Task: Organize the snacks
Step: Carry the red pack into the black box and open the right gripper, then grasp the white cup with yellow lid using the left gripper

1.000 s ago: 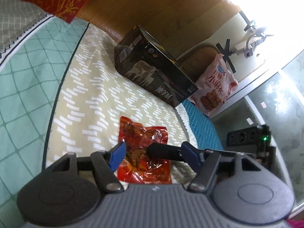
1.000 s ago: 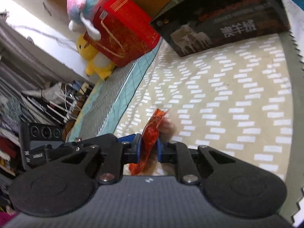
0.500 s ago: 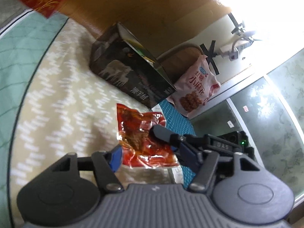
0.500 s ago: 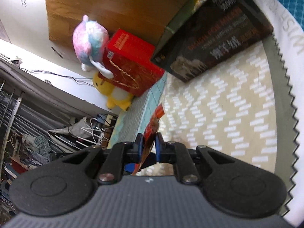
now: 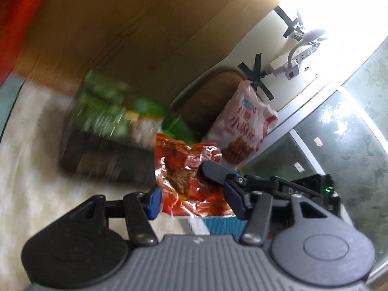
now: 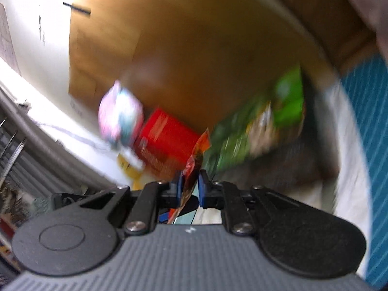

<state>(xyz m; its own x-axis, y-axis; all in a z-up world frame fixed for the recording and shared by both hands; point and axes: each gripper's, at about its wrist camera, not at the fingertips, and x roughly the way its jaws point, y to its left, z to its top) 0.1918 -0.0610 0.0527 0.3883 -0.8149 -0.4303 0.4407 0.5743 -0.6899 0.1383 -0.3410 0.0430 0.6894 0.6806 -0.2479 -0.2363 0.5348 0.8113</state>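
Note:
A red shiny snack packet (image 5: pixel 186 174) hangs in the air in front of the dark box (image 5: pixel 109 150), whose open top shows green packs (image 5: pixel 109 111). My right gripper (image 6: pixel 190 189) is shut on the packet's edge (image 6: pixel 194 160) and holds it upright; its finger (image 5: pixel 215 171) shows across the packet in the left wrist view. My left gripper (image 5: pixel 194 201) is open, its blue pads on either side of the packet's lower part without pinching it. The views are blurred by motion.
A pink bag of biscuits (image 5: pixel 245 131) leans behind the box against a wooden headboard (image 5: pixel 121 36). A red gift box (image 6: pixel 165 143) and a pastel plush toy (image 6: pixel 121 114) stand at the left. The patterned bedspread (image 5: pixel 36 169) lies below.
My right gripper has lifted the red packet off the bedspread and carried it up toward the dark box. Both cameras have tilted up, and the box's green contents have come into view.

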